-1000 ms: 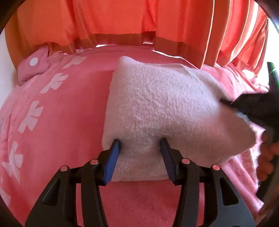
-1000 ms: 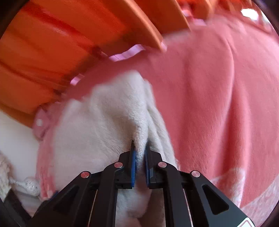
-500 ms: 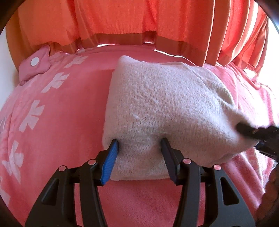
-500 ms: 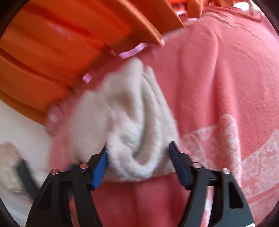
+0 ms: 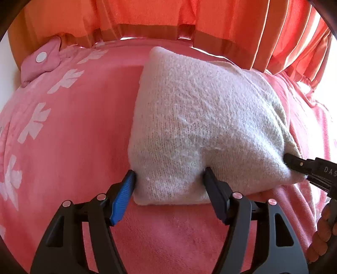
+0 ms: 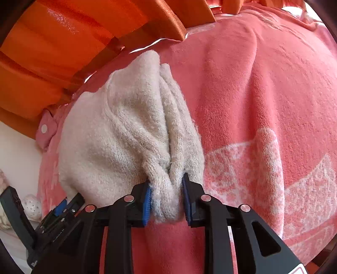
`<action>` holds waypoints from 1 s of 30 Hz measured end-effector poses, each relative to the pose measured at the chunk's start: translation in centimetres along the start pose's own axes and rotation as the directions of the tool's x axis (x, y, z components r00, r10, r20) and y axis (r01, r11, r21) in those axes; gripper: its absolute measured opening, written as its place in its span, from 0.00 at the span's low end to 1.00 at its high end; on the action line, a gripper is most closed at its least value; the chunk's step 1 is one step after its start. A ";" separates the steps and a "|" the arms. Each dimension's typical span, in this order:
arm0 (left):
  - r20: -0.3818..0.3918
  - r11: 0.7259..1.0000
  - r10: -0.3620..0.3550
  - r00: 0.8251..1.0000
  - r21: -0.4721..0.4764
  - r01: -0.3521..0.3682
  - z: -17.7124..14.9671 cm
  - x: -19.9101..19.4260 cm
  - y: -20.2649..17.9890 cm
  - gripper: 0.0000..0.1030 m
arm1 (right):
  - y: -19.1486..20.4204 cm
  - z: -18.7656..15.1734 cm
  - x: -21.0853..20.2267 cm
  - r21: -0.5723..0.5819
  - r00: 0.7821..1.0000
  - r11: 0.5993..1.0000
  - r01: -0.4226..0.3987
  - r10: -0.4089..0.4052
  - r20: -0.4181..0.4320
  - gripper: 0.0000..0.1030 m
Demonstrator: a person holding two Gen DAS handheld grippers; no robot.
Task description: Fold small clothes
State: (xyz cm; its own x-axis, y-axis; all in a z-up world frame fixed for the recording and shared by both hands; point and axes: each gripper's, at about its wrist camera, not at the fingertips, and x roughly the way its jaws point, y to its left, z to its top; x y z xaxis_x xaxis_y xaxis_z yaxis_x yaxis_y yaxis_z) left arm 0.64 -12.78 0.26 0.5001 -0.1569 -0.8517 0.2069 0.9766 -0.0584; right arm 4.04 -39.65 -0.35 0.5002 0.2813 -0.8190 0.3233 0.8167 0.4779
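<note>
A folded cream knitted garment (image 5: 200, 126) lies on a pink towel (image 5: 73, 137). My left gripper (image 5: 169, 183) is open, its fingers astride the garment's near left corner and pressed against the knit. My right gripper (image 6: 166, 190) is shut on the garment (image 6: 126, 137) at its near right corner, where the folded layers bunch between the blue pads. The right gripper also shows at the right edge of the left wrist view (image 5: 305, 168), and the left gripper shows at the lower left of the right wrist view (image 6: 63, 210).
An orange curtain (image 5: 168, 19) hangs along the far edge of the bed. A pink snap tab (image 5: 42, 59) lies at the far left of the towel. White flower prints run down the towel's left side. A white wall is at the left.
My right gripper opened, dropped lower at the garment's right corner, then closed on the bunched layers there. The left gripper stayed open and in place.
</note>
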 end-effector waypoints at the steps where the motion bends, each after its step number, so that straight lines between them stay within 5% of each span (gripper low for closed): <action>1: 0.000 1.000 0.000 1.000 -0.001 0.000 0.0 0.0 0.0 0.63 | -0.1 0.0 0.0 0.004 1.000 1.000 -0.008 0.008 0.002 0.27; 7: 0.002 0.999 -0.034 0.999 -0.033 0.034 0.0 -0.3 0.8 0.65 | -0.9 0.5 -0.9 0.065 0.998 0.997 -0.043 0.039 0.054 0.53; 10: 0.032 0.991 -0.094 0.995 -0.087 0.097 -0.1 -1.7 2.1 0.66 | -1.3 0.4 -1.2 0.096 0.996 0.993 -0.065 0.060 0.059 0.57; 14: 0.069 0.992 -0.087 0.994 -0.080 0.093 -0.4 -3.7 3.7 0.73 | -0.8 -0.1 -1.3 0.082 0.996 0.994 -0.075 0.071 0.049 0.60; 15: 0.076 0.993 -0.085 0.994 -0.080 0.091 -0.5 -4.1 4.2 0.73 | -0.3 -0.2 -1.0 0.064 0.998 0.996 -0.059 0.057 0.031 0.59; 16: 0.081 0.993 -0.083 0.993 -0.082 0.090 -0.5 -4.5 4.7 0.74 | 0.6 -0.3 -0.5 0.035 0.999 0.999 -0.034 0.034 0.017 0.36; 17: 0.087 0.992 -0.081 0.993 -0.089 0.089 -0.7 -5.0 5.5 0.74 | 1.8 -0.3 -0.3 -0.003 1.000 1.000 -0.011 0.011 0.021 0.25; 20: 0.105 0.990 -0.077 0.991 -0.113 0.088 -0.9 -5.9 7.1 0.75 | 6.3 0.9 -2.0 -0.109 0.996 0.994 -0.008 0.017 0.087 0.20; 26: 0.127 0.985 -0.062 0.990 -0.152 0.081 -0.9 -7.4 9.1 0.75 | 16.9 4.4 -10.5 -0.338 0.943 0.919 -0.202 0.276 0.186 0.14; 28: 0.132 0.985 -0.056 0.990 -0.154 0.077 -0.9 -7.7 9.3 0.75 | 16.9 3.9 -11.1 -0.345 0.939 0.920 -0.186 0.269 0.213 0.14; 30: 0.134 0.984 -0.060 0.989 -0.158 0.082 -0.9 -7.7 9.6 0.76 | 13.7 2.6 -9.2 -0.296 0.964 0.951 -0.090 0.158 0.216 0.14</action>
State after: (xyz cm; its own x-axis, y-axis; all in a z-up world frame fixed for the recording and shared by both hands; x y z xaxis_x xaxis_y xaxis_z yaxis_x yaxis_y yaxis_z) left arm -1.99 -2.07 5.76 0.5952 -0.2339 -0.7688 0.1120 0.9715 -0.2089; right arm 5.94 -32.32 14.57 0.7062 0.2913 -0.6453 0.0247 0.9007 0.4337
